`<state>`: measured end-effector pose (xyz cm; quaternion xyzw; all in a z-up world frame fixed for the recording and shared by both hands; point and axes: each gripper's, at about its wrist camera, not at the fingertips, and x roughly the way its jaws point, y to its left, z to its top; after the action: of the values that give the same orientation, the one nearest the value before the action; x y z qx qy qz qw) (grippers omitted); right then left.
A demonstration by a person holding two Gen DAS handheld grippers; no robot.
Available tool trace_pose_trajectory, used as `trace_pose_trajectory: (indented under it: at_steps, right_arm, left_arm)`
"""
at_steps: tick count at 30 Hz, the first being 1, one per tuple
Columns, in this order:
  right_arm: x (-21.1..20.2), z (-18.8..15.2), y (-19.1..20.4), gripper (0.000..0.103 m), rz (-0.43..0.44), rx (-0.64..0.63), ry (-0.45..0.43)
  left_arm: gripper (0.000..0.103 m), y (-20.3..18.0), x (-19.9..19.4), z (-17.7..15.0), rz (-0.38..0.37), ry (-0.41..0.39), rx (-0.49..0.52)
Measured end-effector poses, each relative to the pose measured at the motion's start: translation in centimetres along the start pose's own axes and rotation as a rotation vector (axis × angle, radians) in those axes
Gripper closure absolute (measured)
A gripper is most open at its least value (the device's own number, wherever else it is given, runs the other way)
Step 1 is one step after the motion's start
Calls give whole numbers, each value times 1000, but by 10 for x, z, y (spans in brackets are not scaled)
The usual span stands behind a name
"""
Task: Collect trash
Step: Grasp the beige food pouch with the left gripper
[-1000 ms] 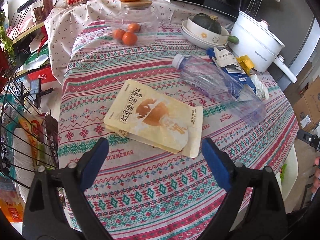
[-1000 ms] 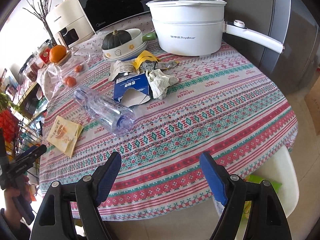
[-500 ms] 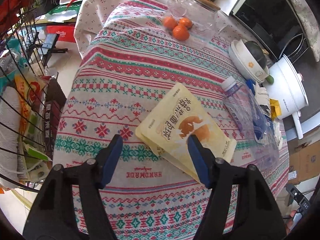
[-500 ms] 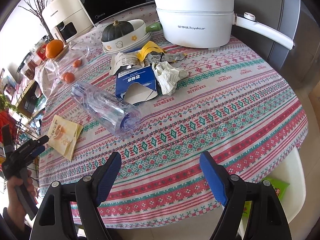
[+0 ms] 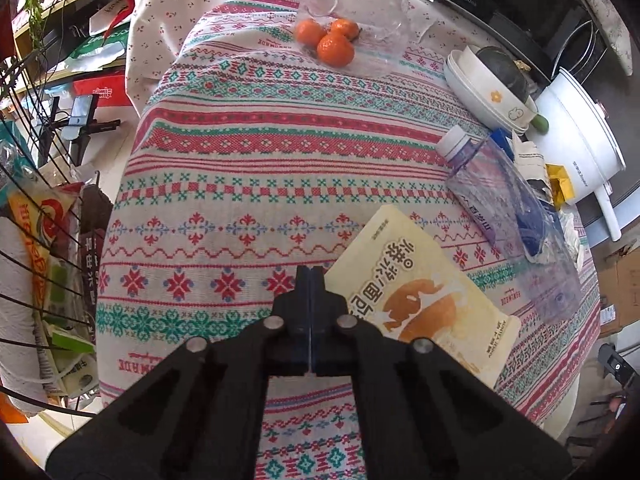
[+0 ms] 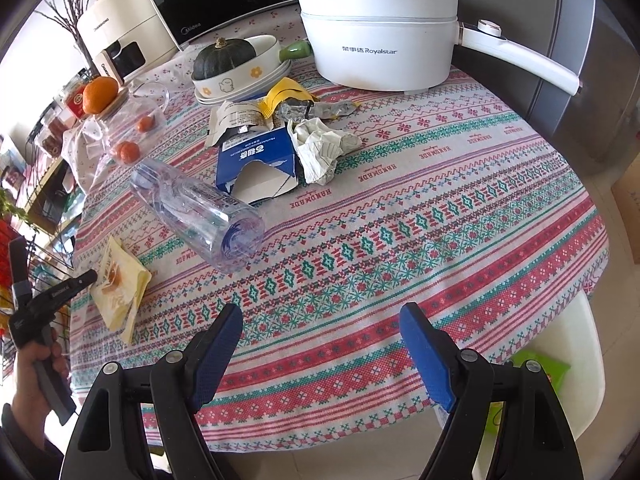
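Note:
A yellow snack packet (image 5: 416,292) lies near the table's front edge. My left gripper (image 5: 310,276) is shut at the packet's left corner, and that corner runs in behind the right finger. In the right wrist view the left gripper (image 6: 90,278), held by a hand, meets the buckled edge of the packet (image 6: 120,284). An empty clear bottle (image 6: 200,212) lies on its side mid-table. Behind it are a torn blue carton (image 6: 256,160), crumpled paper (image 6: 320,148) and a yellow wrapper (image 6: 284,94). My right gripper (image 6: 320,312) hangs open over the table's near edge, holding nothing.
A white electric pot (image 6: 380,40), a bowl with a dark squash (image 6: 236,68) and a glass jar with small oranges (image 5: 352,32) stand at the back. A wire rack (image 5: 32,240) full of goods is left of the table. A white chair (image 6: 560,360) holds a green packet.
My left gripper moved down and left toward the packet's corner and its jaws went from wide open to shut. The right gripper stayed open and hardly moved.

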<state>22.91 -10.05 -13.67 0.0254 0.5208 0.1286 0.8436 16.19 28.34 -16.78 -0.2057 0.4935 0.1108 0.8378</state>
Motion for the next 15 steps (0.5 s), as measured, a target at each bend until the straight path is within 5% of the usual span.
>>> trace_pose_trajectory:
  at_steps: [6,8,9,10,15]
  right_arm:
    - [5,1,5,21,-3,-7,5]
    - [6,0,7,21,-3,-10,9]
    - [7,-1,7,21,-1,-13,11]
    - [7,-1,7,21,-1,-14,14]
    - [6,-5,2,21,-29,-43,24]
  left_arm:
    - [102,-22,-23,-5,-48,-6,74]
    - [68,-31,-23,-7,-46,20,119]
    - [24,-40,-22,-9,-37,26,182]
    - [2,-50,-23,-12,-8,20,258]
    - [1,-92,-18,-23,79,40,731]
